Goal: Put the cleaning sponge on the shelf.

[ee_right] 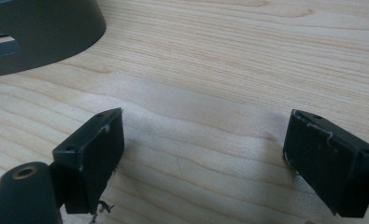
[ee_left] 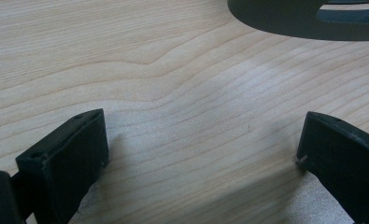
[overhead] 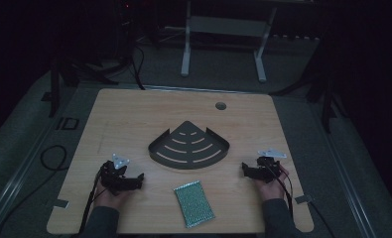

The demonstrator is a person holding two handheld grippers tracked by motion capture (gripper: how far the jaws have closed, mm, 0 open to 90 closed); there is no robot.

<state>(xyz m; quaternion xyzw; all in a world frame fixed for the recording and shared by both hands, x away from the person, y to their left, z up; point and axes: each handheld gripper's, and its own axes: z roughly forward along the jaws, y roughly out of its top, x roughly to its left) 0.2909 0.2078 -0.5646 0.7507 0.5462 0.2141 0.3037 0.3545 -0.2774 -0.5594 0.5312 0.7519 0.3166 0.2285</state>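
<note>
Wooden worktop (overhead: 134, 119); L gripper (overhead: 134, 181) & R gripper (overhead: 247, 171) rest wide, empty; green mesh pad (overhead: 194, 203) lies between them, near grey corner rack (overhead: 188, 146); untouched, work seemingly not yet begun.

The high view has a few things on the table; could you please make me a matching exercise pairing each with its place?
Things:
1. dark fan-shaped tray
2. green packet
3. left gripper
4. right gripper

Places:
A. near edge, between the hands
B. right of the tray
C. middle of the table
D. left of the packet

Pairs: 1-C, 2-A, 3-D, 4-B
</note>
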